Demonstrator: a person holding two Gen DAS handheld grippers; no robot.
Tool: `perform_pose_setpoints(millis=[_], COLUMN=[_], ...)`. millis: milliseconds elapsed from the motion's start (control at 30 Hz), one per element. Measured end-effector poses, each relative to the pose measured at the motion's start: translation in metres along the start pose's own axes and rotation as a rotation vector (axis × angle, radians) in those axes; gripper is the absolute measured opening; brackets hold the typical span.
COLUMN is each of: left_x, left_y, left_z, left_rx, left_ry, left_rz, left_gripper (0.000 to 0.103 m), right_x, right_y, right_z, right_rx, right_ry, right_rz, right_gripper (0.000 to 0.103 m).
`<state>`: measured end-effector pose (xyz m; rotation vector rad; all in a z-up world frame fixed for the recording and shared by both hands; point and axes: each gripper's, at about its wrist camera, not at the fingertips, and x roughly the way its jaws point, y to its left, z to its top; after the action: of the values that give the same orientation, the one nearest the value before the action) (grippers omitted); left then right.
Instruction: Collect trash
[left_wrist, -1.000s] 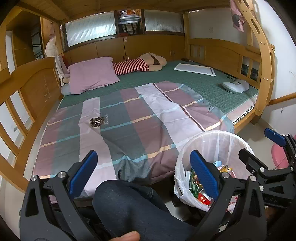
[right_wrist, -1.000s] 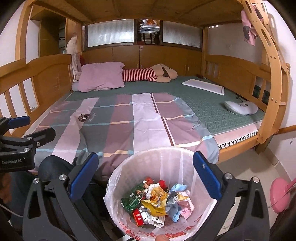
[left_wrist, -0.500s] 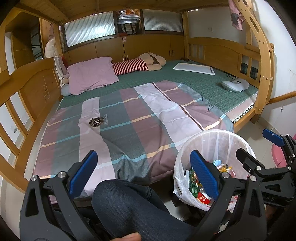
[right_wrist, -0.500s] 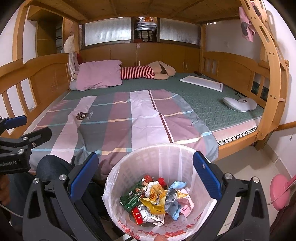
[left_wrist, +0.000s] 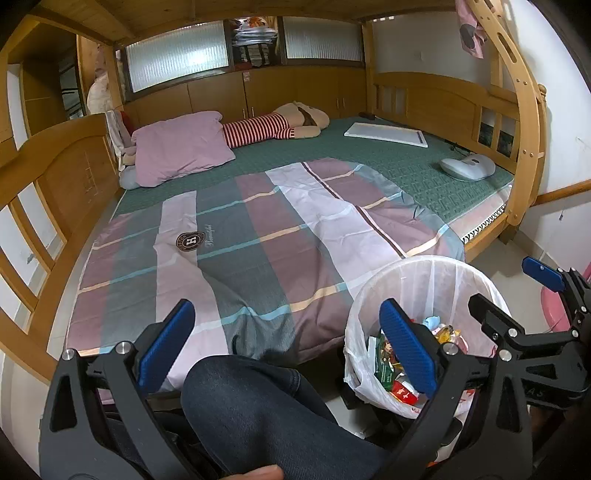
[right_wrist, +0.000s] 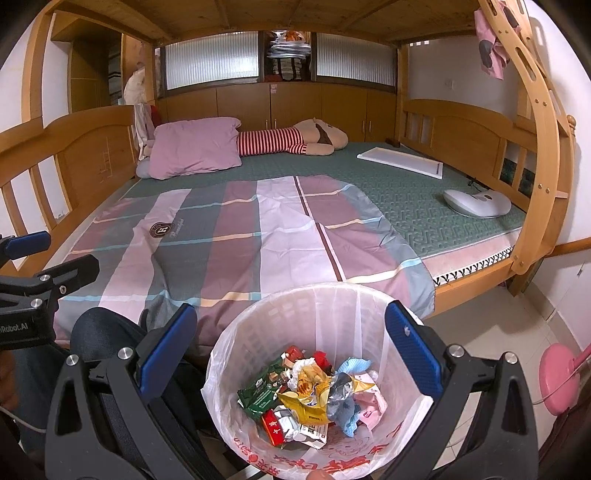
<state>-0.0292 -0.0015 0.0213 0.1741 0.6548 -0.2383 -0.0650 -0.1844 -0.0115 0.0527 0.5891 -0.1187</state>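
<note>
A white trash bin (right_wrist: 332, 310) lined with a clear bag stands on the floor by the bed's front edge. It holds several crumpled wrappers (right_wrist: 314, 391). My right gripper (right_wrist: 291, 354) is open and empty, its blue pads straddling the bin from just above. The bin also shows in the left wrist view (left_wrist: 424, 280) at lower right, with the right gripper (left_wrist: 517, 306) beside it. My left gripper (left_wrist: 284, 343) is open and empty over a knee in dark jeans (left_wrist: 258, 398). The left gripper shows at the left edge of the right wrist view (right_wrist: 48, 258).
A striped plaid quilt (right_wrist: 240, 236) covers the front of a green mattress (right_wrist: 406, 192). A pink pillow (right_wrist: 192, 147), a striped plush toy (right_wrist: 291, 140), a white board (right_wrist: 402, 162) and a white device (right_wrist: 476, 203) lie on it. A wooden bunk frame (right_wrist: 543, 155) surrounds it. A pink object (right_wrist: 557, 376) sits on the floor.
The views have shifted only slightly; the bin sits a little lower and nearer in the right wrist view. Both grippers stay open and empty.
</note>
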Motion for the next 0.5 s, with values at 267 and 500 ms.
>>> perform_pose_setpoints(millis=[267,500], left_x=[0.0001,0.0003], left_y=[0.0007,-0.0005], left_z=[0.0002,-0.0001], left_rx=[0.000,0.003], left_ry=[0.001,0.000], left_rz=[0.000,-0.001], left_gripper=[0.099,0.099], right_x=[0.0033,0.0035], right_y=[-0.0002,-0.0002], right_z=[-0.0018,-0.0018], right_rx=[0.005,0.008], right_ry=[0.010,0.012], right_rz=[0.001,0.001], right_gripper=[0.100,0.100])
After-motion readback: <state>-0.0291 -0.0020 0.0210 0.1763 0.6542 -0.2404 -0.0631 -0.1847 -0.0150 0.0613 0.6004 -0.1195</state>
